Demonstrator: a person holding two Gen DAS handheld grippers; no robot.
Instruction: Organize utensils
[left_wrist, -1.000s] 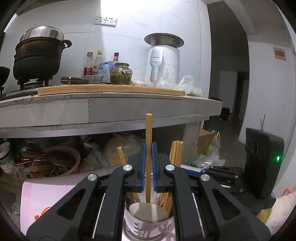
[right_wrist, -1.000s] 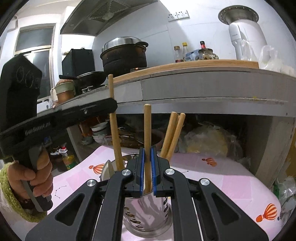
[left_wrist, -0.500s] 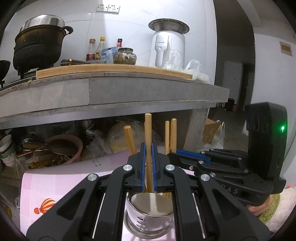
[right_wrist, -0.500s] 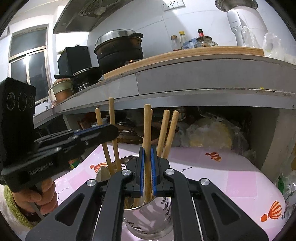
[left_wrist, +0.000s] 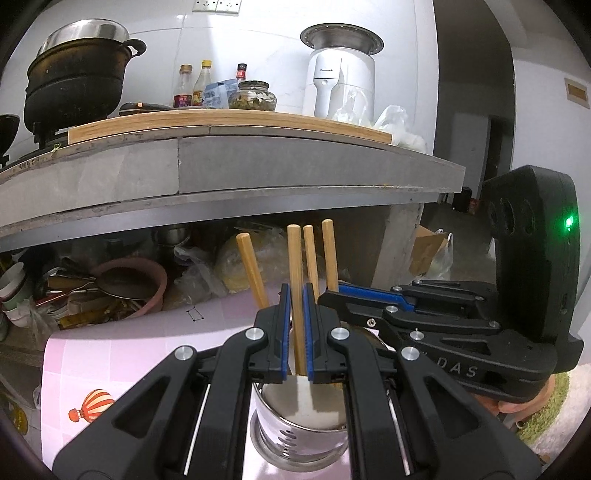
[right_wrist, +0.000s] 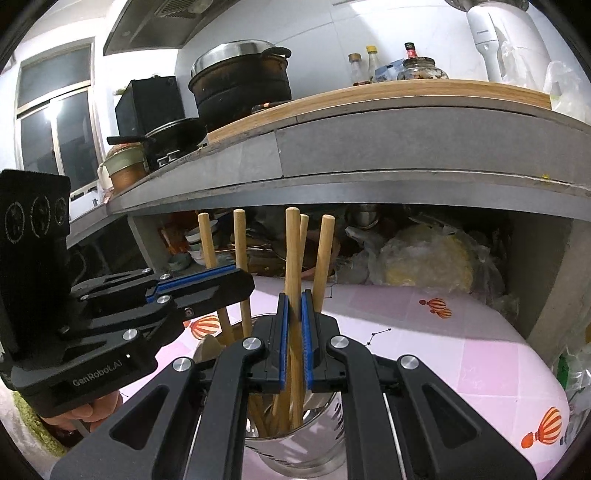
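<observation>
Above the perforated round steel utensil holder (left_wrist: 301, 428), which stands on the pink tablecloth with balloon prints (left_wrist: 122, 354), both grippers hold one utensil each. The left gripper (left_wrist: 297, 332) pinches a light wooden round handle (left_wrist: 295, 280) between its blue pads, and the lower end of this handle is already inside the holder. The right gripper (right_wrist: 293, 332) pinches another light wooden handle (right_wrist: 293, 258) in the same way, also with its lower part in the holder.

Several other wooden handles (right_wrist: 240, 258) stand in the holder, leaning to different sides. The two grippers are very near each other, so I think they should not release at the same time. It seems better to lower one handle until its end rests on the bottom, then spread the fingers only a little and withdraw straight back. If a gripper pulls sideways, it may push the neighbouring handles or tip the light holder.
</observation>
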